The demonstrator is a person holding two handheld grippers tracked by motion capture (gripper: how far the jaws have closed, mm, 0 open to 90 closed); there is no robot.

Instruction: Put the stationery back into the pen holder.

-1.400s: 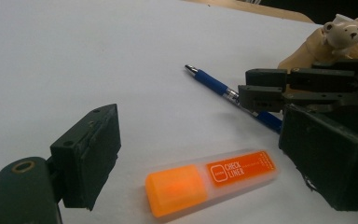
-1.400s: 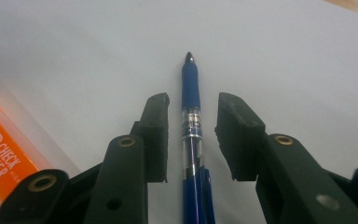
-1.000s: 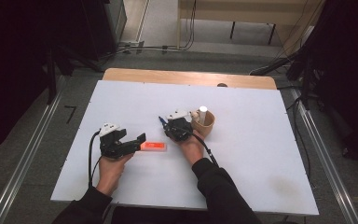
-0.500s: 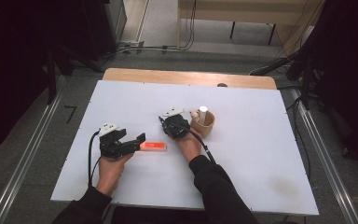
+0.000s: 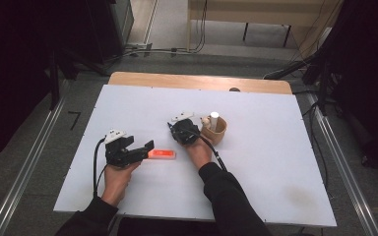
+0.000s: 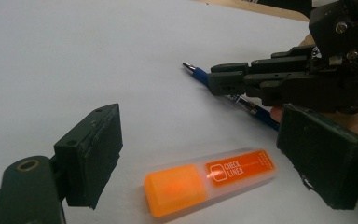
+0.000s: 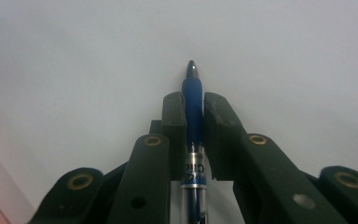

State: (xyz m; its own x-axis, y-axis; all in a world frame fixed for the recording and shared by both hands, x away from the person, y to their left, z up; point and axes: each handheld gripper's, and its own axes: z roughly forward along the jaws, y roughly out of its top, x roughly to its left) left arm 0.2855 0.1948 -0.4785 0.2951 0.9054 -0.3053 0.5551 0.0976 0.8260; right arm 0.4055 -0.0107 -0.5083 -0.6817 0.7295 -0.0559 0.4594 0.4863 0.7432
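An orange highlighter (image 6: 209,179) lies flat on the white table (image 5: 275,162), also visible in the high view as the highlighter (image 5: 161,154). My left gripper (image 6: 205,154) is open with its jaws either side of the highlighter and not touching it; from above the left gripper (image 5: 145,150) points right. My right gripper (image 7: 194,109) is shut on a blue pen (image 7: 193,93) whose tip sticks out ahead of the pads. Its jaws have just been closing on the pen. In the left gripper view, the right gripper (image 6: 223,79) holds the pen (image 6: 200,74) low over the table.
A tan cup (image 5: 219,132) with a white cylinder (image 5: 214,117) standing in it sits just right of the right gripper (image 5: 170,125). A wooden strip (image 5: 197,81) runs along the table's far edge. Dark floor and cables lie beyond.
The right gripper has edged slightly to the left toward the pen's place. The left gripper and the highlighter have stayed where they were.
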